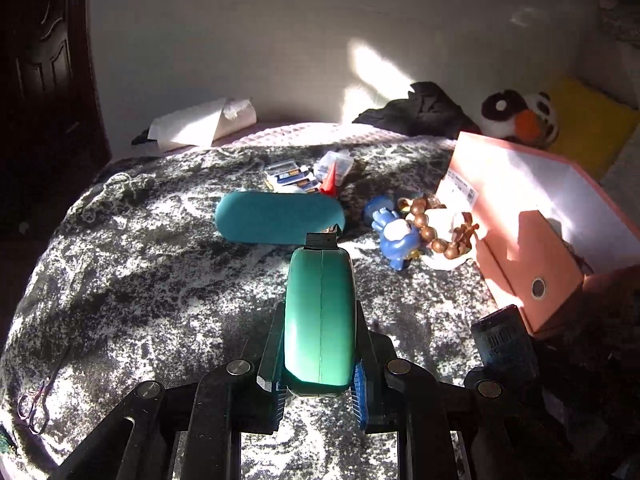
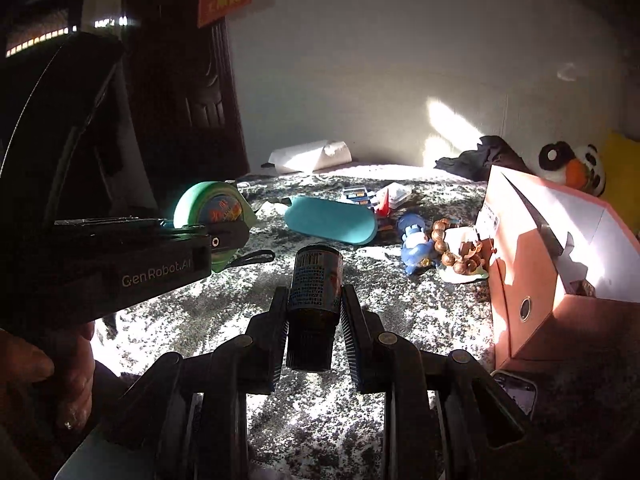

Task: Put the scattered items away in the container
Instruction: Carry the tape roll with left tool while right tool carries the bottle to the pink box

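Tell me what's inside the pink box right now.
The pink box shows mostly bare white inner walls in sunlight and shadow. A small dark brownish item peeks above the near wall in the right wrist view; that wall covers the floor, so anything else there is hidden.

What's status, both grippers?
Left gripper shut on green tape measure. Right gripper shut on dark bottle. Pink box open, path clear.
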The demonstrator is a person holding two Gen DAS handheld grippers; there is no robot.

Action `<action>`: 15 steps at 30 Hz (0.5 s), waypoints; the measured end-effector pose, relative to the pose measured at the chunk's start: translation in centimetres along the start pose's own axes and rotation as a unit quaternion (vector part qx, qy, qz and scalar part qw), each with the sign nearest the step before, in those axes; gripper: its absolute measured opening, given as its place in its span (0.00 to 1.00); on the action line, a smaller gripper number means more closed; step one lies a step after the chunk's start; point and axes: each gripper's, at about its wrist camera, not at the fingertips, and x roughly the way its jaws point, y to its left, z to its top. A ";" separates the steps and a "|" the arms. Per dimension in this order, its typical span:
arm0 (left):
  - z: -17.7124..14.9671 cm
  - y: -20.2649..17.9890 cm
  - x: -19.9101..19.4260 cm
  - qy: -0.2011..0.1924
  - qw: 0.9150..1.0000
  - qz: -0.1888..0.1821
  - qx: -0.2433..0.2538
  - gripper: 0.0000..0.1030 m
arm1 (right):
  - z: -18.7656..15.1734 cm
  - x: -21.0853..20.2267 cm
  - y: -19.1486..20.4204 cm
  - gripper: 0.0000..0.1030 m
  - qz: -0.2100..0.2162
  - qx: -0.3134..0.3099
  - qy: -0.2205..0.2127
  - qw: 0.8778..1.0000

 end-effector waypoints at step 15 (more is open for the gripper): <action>5.1 -16.3 -1.6 -0.047 0.986 -0.105 0.122 0.21 | 2.8 -11.7 -12.3 0.26 -0.155 0.084 -0.143 0.974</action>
